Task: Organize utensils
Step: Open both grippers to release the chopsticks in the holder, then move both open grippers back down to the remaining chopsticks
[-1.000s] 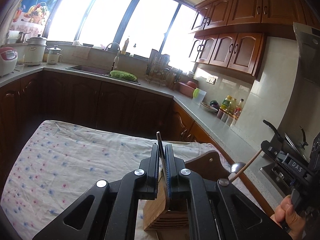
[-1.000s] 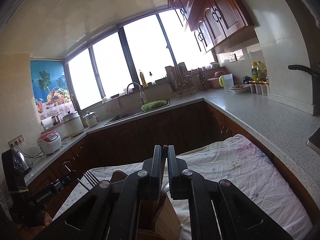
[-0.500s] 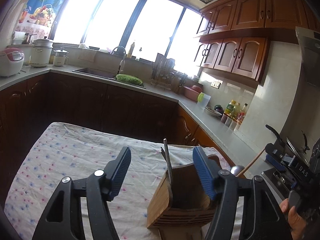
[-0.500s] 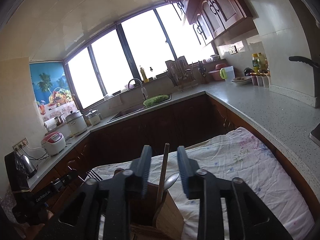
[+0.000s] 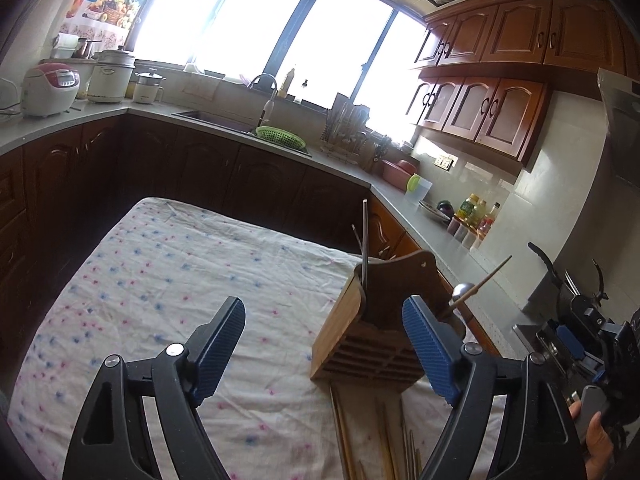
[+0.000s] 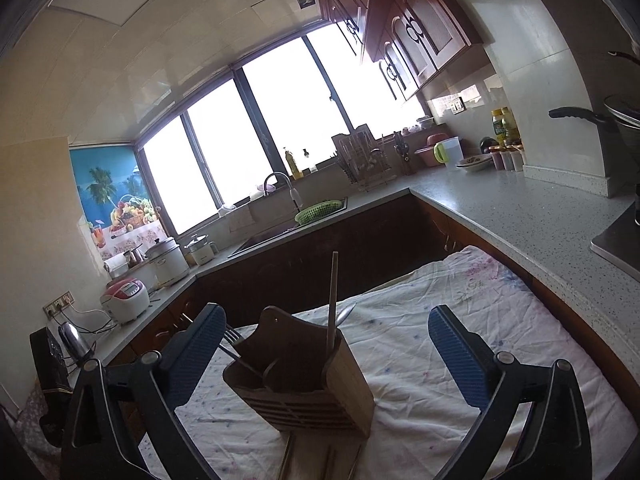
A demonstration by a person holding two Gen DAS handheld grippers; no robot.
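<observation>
A wooden utensil holder [image 5: 360, 332] [image 6: 348, 384] stands on the flowered cloth [image 5: 160, 280]. A metal fork [image 5: 365, 232] [image 6: 232, 336] stands in one slot. A wooden-handled spoon [image 5: 482, 278] [image 6: 332, 300] leans in another. My left gripper [image 5: 326, 348] is pulled back from the holder, jaws opening, nothing pressed between the blue pads [image 5: 218, 348]. My right gripper [image 6: 326, 356] faces the holder from the other side, jaws opening wide around empty air in front of it. It also shows at the right edge of the left wrist view, right gripper [image 5: 576, 332], held by a hand [image 5: 596, 432].
Several chopsticks [image 5: 384, 432] [image 6: 288, 456] lie on the cloth just in front of the holder. A grey counter [image 6: 540, 216] with dark cabinets wraps around the table. On it are a sink with a green basket [image 5: 280, 138], rice cookers [image 5: 50, 88] and bottles [image 5: 472, 212].
Both grippers were shut, the left on the fork's handle, the right over the holder. Both have opened and drawn back. Fork and spoon stay standing in the holder.
</observation>
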